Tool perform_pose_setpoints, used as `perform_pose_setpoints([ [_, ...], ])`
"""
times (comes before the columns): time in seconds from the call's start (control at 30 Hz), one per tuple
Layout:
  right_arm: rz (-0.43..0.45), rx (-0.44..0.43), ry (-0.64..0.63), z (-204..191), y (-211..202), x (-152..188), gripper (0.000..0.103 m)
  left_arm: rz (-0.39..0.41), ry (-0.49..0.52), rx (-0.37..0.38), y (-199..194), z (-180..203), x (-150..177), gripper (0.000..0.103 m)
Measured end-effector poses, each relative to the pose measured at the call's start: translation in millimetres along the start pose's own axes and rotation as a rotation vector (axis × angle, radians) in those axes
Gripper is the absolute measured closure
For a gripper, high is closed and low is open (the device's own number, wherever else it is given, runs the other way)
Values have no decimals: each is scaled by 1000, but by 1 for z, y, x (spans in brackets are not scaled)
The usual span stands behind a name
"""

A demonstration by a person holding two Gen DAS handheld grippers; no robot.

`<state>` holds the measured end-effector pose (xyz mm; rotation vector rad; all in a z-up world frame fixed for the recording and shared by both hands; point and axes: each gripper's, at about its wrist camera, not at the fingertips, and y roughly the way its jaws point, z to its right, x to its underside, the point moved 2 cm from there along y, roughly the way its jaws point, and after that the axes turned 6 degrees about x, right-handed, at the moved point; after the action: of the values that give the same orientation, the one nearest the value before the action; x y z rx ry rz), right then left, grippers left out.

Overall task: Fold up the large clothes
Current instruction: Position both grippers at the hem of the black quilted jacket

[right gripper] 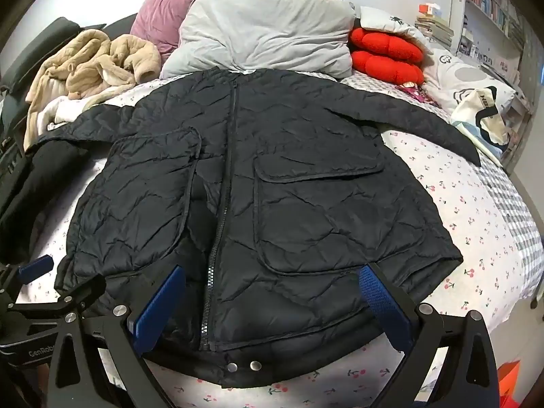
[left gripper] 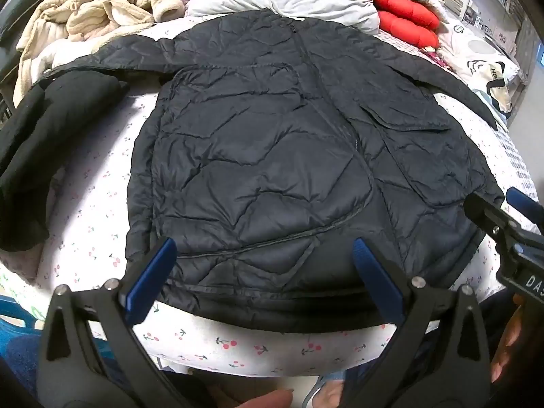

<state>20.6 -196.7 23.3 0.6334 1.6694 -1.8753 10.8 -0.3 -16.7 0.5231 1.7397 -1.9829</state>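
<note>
Left tongs [left gripper: 261, 265] and right tongs [right gripper: 272, 292]: both spread wide, nothing held, angled down over the near hem.

Directly ahead of both: black quilted puffer jacket [right gripper: 265, 176], laid flat and face up on the bed with white cherry-print sheet [right gripper: 476, 224], zip closed, sleeves spread out to either side. Hem lies between each pair of blue pads [left gripper: 153, 275].

Handling, judged: light, soft, puffy; the shiny shell likely slips and springs back. Best hold at hem corners or sleeve cuffs, pinching both layers.

Farther off: beige fleece garment [right gripper: 98, 64], grey pillow [right gripper: 265, 34], red cushion [right gripper: 387, 54].

Writing: "GenRob…" on the left tongs' body in the right view; "DA…" on the right tongs' body in the left view. Tote lettering only partly legible.
</note>
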Motion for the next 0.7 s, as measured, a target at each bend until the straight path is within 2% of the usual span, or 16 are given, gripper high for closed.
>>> perform_pose_setpoints([
  [0.13,27,6,53,4,-5,1,0,14,-1,8,-1,2,1,0],
  [0.17,33,1,74,16,-6,-2,0,15,-2,6,0,2,1,0],
  [0.27,16,-7,96,15,-2,-4,0,15,-2,6,1,0,1,0],
  [0.37,-3,2,80,12,1,-4,0,29,3,5,0,-2,3,0],
  [0.7,67,0,80,15,-7,-7,0,34,-11,6,-2,-6,-1,0],
])
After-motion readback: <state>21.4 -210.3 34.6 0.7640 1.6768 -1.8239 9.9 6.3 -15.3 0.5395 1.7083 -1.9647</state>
